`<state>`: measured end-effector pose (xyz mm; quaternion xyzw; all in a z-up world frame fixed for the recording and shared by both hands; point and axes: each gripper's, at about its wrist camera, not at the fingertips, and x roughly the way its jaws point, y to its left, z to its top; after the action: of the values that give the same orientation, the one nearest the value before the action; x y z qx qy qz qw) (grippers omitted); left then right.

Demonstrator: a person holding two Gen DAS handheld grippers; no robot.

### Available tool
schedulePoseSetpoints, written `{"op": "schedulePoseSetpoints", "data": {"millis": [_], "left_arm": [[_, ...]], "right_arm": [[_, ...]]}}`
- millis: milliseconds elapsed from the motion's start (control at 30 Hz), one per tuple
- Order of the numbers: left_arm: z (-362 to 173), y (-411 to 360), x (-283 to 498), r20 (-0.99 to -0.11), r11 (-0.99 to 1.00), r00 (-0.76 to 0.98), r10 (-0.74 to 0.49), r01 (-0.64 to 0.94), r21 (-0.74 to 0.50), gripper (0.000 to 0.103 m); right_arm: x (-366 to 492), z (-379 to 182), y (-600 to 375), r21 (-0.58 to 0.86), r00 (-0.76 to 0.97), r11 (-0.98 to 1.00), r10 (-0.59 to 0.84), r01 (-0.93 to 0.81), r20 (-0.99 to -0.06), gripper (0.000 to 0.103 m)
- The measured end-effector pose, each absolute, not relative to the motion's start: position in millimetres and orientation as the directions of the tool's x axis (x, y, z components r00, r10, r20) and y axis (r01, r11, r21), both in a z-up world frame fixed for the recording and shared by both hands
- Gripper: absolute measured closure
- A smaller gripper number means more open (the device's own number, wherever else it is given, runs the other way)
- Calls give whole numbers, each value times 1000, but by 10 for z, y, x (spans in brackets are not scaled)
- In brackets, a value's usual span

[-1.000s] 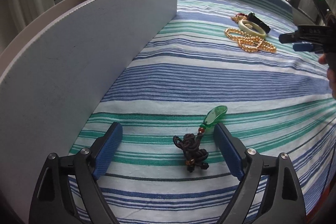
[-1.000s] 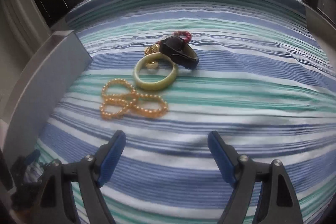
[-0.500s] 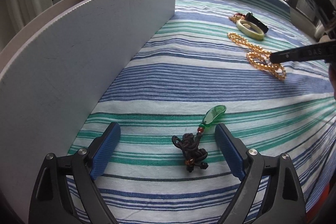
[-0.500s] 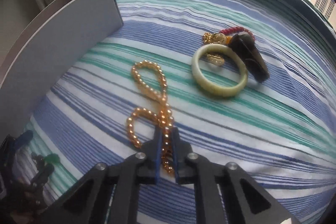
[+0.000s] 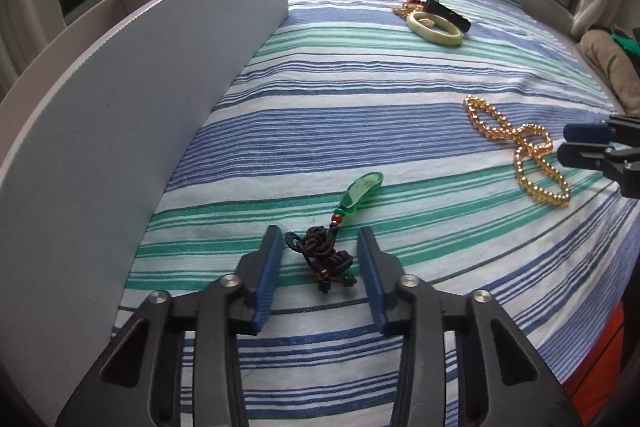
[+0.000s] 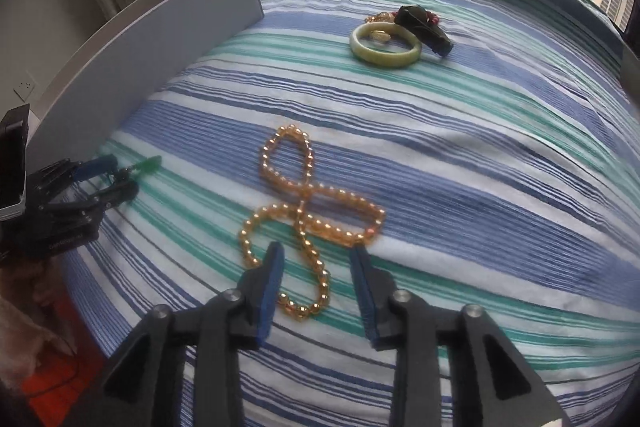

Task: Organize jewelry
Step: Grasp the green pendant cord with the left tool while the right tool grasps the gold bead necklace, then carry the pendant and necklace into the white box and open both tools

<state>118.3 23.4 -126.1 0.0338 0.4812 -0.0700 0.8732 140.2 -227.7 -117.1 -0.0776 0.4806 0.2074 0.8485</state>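
A green pendant [image 5: 362, 191] on a dark knotted cord [image 5: 320, 253] lies on the striped cloth. My left gripper [image 5: 320, 247] is open, its jaws partly closed in on either side of the cord without touching it. A gold bead necklace [image 6: 308, 211] lies in loops further right, also in the left wrist view [image 5: 516, 143]. My right gripper [image 6: 316, 259] is open and straddles the necklace's near loop. A pale jade bangle [image 6: 384, 47], a black piece [image 6: 424, 27] and small gold and red items lie in a cluster at the far side.
A tall white box wall [image 5: 140, 99] runs along the left of the cloth, also in the right wrist view [image 6: 152, 51]. The striped cloth [image 5: 360, 99] covers the table. A beige bundle [image 5: 612, 67] sits at the far right edge.
The right gripper, shut on the gold necklace half a second ago, has opened after dragging it nearer. The left gripper's jaws have narrowed around the pendant cord.
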Motion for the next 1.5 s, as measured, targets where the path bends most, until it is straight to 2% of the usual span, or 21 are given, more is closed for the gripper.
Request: {"op": "schedulePoseSetpoints", "data": {"millis": [33,133,200,233,267,300,467,600,767,967,1067,1167,1267,1400,1500], "left_arm": [[-1255,221,1169,-848,988,522,-85,153,-5,89],[-1241,250,1143,-853,991,512,-103,128,-43,92],[-1229,312,1123,-853,987,498,-156,113,-115,93],[-1207,352,1103,-850,984,495,-180,102,-149,93],[-1171,391,1075,-846,981,496,-196,94,-172,93],[-1117,422,1037,-840,979,502,-205,89,-185,93],[-755,592,873,-802,970,549,-237,83,-230,93],[-482,735,807,-765,959,587,-264,71,-276,93],[-27,957,685,-713,945,640,-285,63,-321,93],[638,1630,542,-665,948,722,-192,-38,-315,93],[831,1994,505,-660,957,746,-89,-120,-264,93],[890,2271,522,-670,959,743,-9,-183,-216,93],[822,2434,612,-694,959,720,18,-208,-192,93],[524,2503,816,-737,956,676,16,-226,-186,93],[245,2540,1010,-771,946,637,-1,-249,-207,93]], "right_arm": [[1418,-1162,-2245,51,455,894,275,-445,-847,53],[1528,-1331,-2125,18,392,883,226,-468,-892,53],[1531,-1353,-2024,-32,449,866,226,-499,-864,51],[1560,-1409,-1972,-48,431,850,217,-525,-876,59],[1568,-1397,-1970,-47,445,850,227,-525,-866,73],[1588,-1392,-1965,-39,433,854,223,-519,-873,95],[1522,-1147,-2101,101,395,861,329,-498,-858,95],[1453,-697,-2250,251,415,846,463,-470,-783,95],[1380,-65,-2206,316,454,801,561,-509,-692,95],[1435,642,-1783,313,465,732,644,-605,-608,95],[1473,1024,-1518,305,478,693,690,-654,-544,95],[1539,1370,-1206,314,468,647,739,-695,-485,95],[1642,1636,-840,315,451,607,773,-729,-446,95],[1894,1734,-295,303,435,591,781,-748,-448,95],[2167,1598,115,287,428,600,764,-747,-483,95]]}}
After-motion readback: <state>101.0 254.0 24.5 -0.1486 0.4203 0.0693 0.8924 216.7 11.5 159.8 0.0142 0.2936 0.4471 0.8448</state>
